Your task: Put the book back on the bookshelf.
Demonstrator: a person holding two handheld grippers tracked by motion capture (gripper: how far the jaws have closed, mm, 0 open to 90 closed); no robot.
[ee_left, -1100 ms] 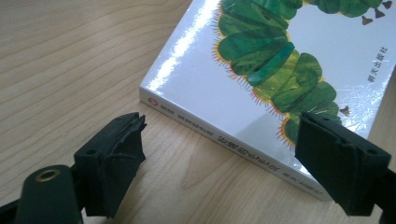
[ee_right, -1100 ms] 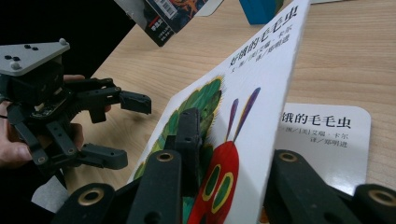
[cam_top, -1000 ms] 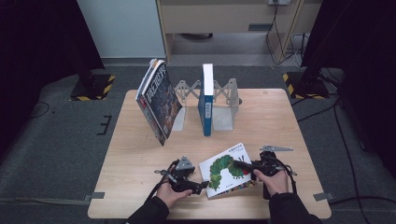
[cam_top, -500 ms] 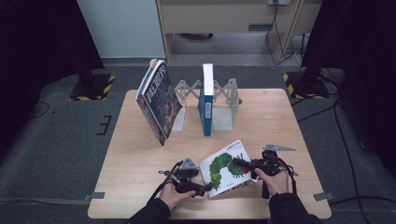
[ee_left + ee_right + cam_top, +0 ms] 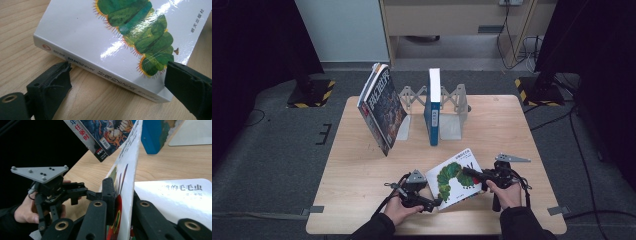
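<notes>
Right gripper (image 5: 473,174) clamps the lifted front cover (image 5: 130,170) of the caterpillar book (image 5: 457,176) — jaws fully closed on it. Left gripper (image 5: 432,202) sits at the book's spine edge, jaws wide, just been opening, nothing pinched. Book lies at the near edge of the table (image 5: 362,165), between the two hands. Risk, as I judge it: the glossy cover slips or creases under a one-sided pinch, or the unheld book slides. White cover, green caterpillar, thick spine with print.
</notes>
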